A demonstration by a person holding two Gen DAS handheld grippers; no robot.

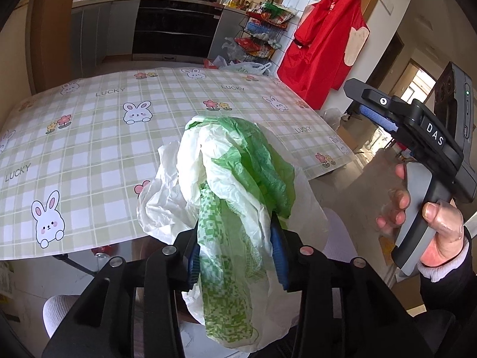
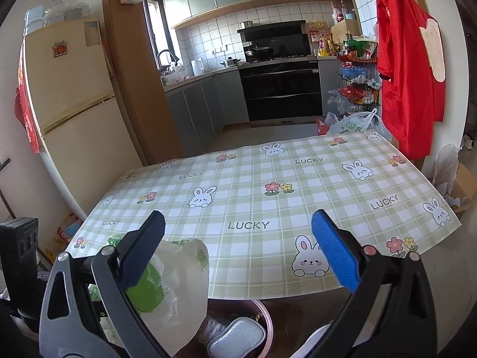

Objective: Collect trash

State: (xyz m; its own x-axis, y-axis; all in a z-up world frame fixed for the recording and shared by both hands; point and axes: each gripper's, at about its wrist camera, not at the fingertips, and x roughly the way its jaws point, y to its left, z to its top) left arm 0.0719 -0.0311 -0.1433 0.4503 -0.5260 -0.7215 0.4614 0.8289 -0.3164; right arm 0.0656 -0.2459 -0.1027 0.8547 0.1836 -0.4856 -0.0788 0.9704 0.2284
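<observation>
left gripper (image 1: 237, 256) | pads touching plastic bags (image 1: 232, 185); right gripper (image 2: 238, 250) | agape

The word "LUCKY" runs in dark capitals across the checked tablecloth (image 2: 247, 179) in front of me, repeated between its printed rabbits and flowers; I count it several times in the right wrist view and again in the left wrist view, where the same cloth (image 1: 98, 137) carries it near the left edge and along the far side. On the right gripper (image 1: 376, 110) in my hand, white letters on the black body spell "DAS". The green print on the plastic bag (image 1: 229, 185) is too crumpled to read, as are the labels in the kitchen behind.
</observation>
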